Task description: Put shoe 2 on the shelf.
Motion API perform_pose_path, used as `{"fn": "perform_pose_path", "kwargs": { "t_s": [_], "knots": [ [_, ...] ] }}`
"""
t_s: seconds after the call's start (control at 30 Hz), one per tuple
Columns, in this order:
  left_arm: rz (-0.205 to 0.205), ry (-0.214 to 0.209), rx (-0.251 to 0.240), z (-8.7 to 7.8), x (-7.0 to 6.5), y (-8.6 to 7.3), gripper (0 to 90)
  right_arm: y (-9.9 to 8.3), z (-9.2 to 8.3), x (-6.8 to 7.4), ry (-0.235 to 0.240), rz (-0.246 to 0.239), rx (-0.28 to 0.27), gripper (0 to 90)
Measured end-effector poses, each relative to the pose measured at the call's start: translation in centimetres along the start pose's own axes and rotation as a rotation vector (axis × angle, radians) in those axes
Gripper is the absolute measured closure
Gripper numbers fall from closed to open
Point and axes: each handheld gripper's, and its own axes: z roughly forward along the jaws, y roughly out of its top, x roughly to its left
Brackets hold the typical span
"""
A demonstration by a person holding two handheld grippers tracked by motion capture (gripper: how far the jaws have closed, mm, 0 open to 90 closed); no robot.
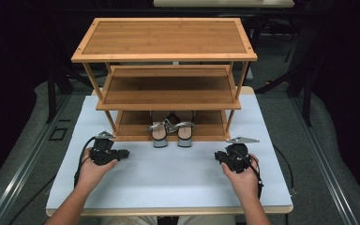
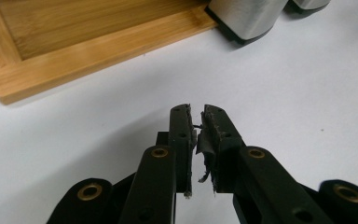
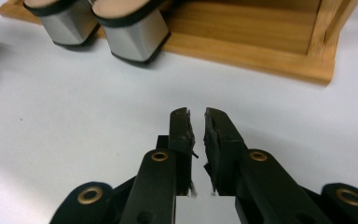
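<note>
While our left gripper (image 1: 124,153) and right gripper (image 1: 218,155) rest nearly closed, empty, near the tabletop's (image 1: 168,178) front edge, block-heeled sandals (image 1: 172,132) sit paired on the bamboo rack's (image 1: 164,37) bottom shelf, likely stored.

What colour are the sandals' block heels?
Silver-grey heels, clearest in the right gripper view.

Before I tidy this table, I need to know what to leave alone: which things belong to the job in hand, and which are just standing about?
In the job:
- pair of sandals on the rack's bottom shelf
- wooden shoe rack
- left gripper, empty
- right gripper, empty

Just there:
- white table
- dark frames behind
</note>
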Motion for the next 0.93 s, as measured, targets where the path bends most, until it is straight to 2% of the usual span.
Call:
{"fn": "perform_pose_path", "kwargs": {
  "t_s": [0.03,0.07,0.1,0.23,0.27,0.3,0.33,0.5,0.53,0.6,0.77,0.93],
  "knots": [
    [-0.002,0.000,-0.003,0.0,0.0,-0.2,82.0,-0.3,0.0,-0.1,0.017,0.004,-0.002,80.6],
    [-0.002,-0.003,-0.005,0.0,0.1,-0.5,82.1,-0.5,0.1,0.0,-0.012,0.003,-0.005,80.6],
    [-0.006,-0.006,-0.002,0.0,0.1,-0.7,82.2,-0.8,0.1,-0.2,0.009,-0.003,-0.010,80.7],
    [-0.012,-0.023,0.002,0.2,0.0,-1.4,82.3,-1.6,0.1,-0.3,-0.013,0.000,-0.038,80.8],
    [-0.011,-0.021,0.004,0.1,0.0,-1.5,82.3,-1.8,0.1,-0.5,0.014,0.006,-0.037,80.8],
    [-0.011,-0.017,-0.001,0.1,0.0,-1.5,82.3,-2.1,0.2,-0.4,-0.021,0.012,-0.045,80.7],
    [-0.011,-0.010,-0.006,0.0,0.0,-1.6,82.3,-2.3,0.3,-0.5,0.003,0.015,-0.049,80.5],
    [-0.001,0.019,-0.002,0.1,0.3,-1.9,79.5,-3.2,-0.2,-0.8,0.017,0.031,-0.072,77.9],
    [-0.002,0.022,-0.002,0.1,0.3,-1.9,78.8,-3.4,-0.2,-0.8,-0.002,0.028,-0.077,77.8],
    [-0.001,0.024,-0.005,0.1,0.3,-1.9,78.3,-3.7,-0.4,-0.9,-0.009,0.027,-0.081,77.6],
    [-0.002,0.026,-0.006,0.3,0.3,-2.0,75.2,-4.1,-0.2,-1.1,0.011,0.035,-0.065,76.0],
    [0.009,0.026,-0.001,0.4,0.3,-2.1,69.8,-4.2,0.2,-0.8,0.013,0.014,-0.054,71.9]
  ]
}}
